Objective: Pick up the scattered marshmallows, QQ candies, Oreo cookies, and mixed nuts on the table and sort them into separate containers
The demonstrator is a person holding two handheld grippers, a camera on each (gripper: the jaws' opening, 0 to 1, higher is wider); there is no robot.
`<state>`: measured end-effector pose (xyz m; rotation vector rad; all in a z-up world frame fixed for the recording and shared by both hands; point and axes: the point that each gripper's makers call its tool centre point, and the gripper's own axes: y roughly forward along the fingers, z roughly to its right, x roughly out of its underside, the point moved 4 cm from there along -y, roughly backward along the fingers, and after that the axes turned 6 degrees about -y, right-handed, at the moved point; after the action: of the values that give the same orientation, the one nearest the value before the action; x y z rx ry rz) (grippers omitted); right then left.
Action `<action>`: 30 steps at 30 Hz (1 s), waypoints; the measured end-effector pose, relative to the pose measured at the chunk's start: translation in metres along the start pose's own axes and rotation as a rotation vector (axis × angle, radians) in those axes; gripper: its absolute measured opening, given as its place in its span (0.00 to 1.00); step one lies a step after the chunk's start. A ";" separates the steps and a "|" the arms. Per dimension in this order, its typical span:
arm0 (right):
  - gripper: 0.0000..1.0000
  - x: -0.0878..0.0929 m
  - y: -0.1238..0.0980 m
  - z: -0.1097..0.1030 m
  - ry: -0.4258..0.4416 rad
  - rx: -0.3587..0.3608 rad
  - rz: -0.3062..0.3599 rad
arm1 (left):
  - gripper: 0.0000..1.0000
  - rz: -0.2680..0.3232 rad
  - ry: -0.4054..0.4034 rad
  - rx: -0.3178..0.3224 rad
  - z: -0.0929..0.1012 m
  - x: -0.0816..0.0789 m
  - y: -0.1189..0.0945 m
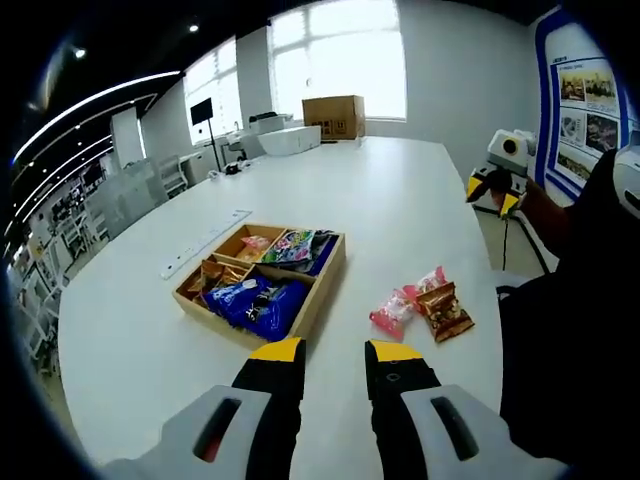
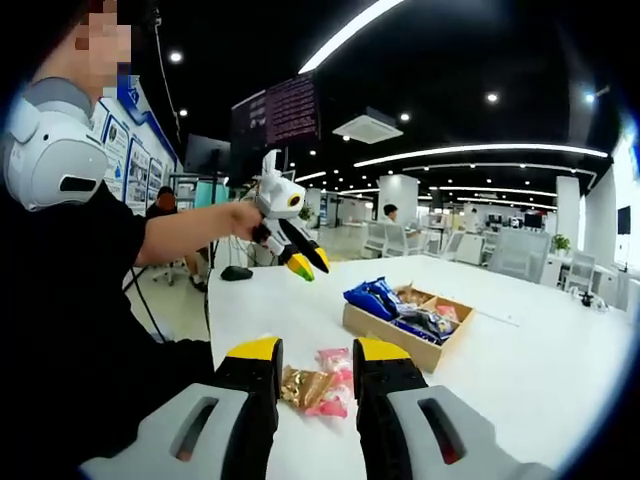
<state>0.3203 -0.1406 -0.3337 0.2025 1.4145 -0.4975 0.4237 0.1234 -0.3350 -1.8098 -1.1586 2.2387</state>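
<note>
A wooden tray [image 1: 322, 292] with several compartments stands mid-table; it holds blue packets [image 1: 255, 302], colourful packets [image 1: 296, 247] and brown packets [image 1: 216, 276]. To its right, loose on the white table, lie a pink packet [image 1: 391, 314] and a brown packet [image 1: 446, 313]. My left gripper [image 1: 336, 352] hovers open short of both, with nothing between its jaws. My right gripper [image 1: 492, 193] is held high over the table's right edge. In the right gripper view, my right gripper [image 2: 316, 350] is open and the loose packets [image 2: 316, 388] lie on the table beyond its jaws. The tray [image 2: 385, 332] stands farther off.
A white power strip [image 1: 205, 243] lies left of the tray. A cardboard box [image 1: 333, 115] and a white box [image 1: 290, 138] stand at the table's far end. A person in black holds the left gripper [image 2: 306, 264] above the table's edge; a dark object [image 2: 237, 272] lies there.
</note>
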 end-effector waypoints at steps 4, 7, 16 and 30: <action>0.26 0.000 0.001 0.000 -0.008 -0.007 -0.001 | 0.29 0.016 -0.003 -0.024 -0.004 0.003 -0.010; 0.27 -0.003 0.003 -0.001 -0.009 -0.019 0.017 | 0.29 0.017 0.007 -0.078 -0.004 0.009 -0.017; 0.30 -0.002 0.009 0.001 0.007 -0.037 0.022 | 0.29 0.072 -0.010 -0.109 0.000 0.013 -0.035; 0.26 0.007 0.015 0.002 0.012 -0.040 -0.017 | 0.30 0.187 -0.064 -0.186 -0.006 0.025 -0.065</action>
<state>0.3297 -0.1294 -0.3424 0.1620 1.4371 -0.4820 0.3944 0.1850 -0.3197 -2.0059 -1.3002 2.3757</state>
